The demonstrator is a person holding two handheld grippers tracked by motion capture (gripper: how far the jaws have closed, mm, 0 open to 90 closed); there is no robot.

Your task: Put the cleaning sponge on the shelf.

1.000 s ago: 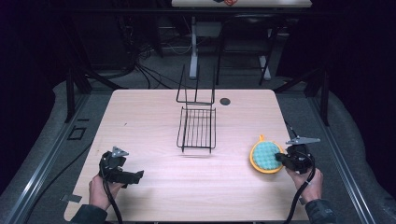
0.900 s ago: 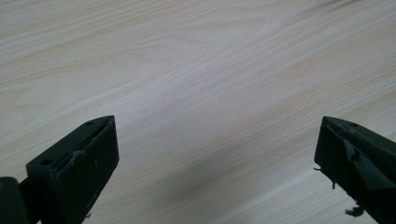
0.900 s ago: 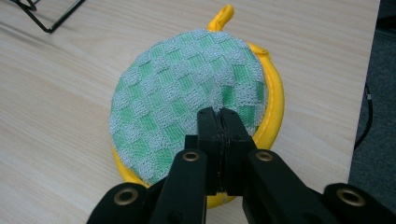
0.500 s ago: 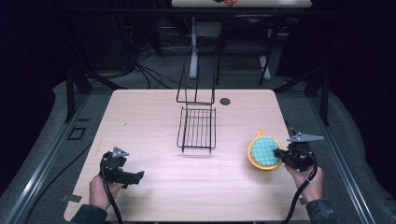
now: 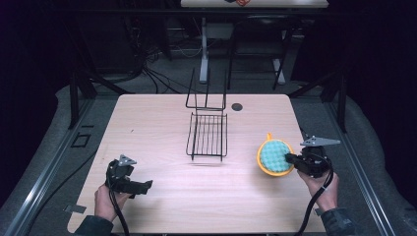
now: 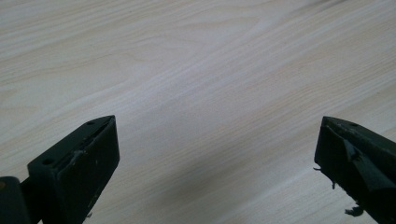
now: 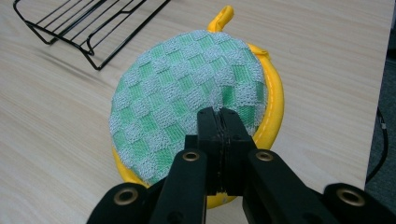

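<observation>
Right gripper (image 7: 218,116) clamped on pot holder (image 7: 187,100) edge, near right of table (image 5: 157,118); lift step. Next: carry left toward wire rack (image 5: 207,133) (left gripper (image 6: 215,154) wide, idle).

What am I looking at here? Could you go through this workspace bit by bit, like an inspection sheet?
Surface: pale wooden table, with a dark round grommet near its far edge.
Job's things: round green-and-yellow pot holder, lifted at the table's right; black wire rack at the middle.
Clutter: nothing seen.
Grippers: right gripper shut on the pot holder's near edge; left gripper open, jaws wide over bare wood.
Cables: a black cable trails from the right gripper, another from the left.
Surroundings: dark room, grey floor, metal frames and loose cords behind the table.
</observation>
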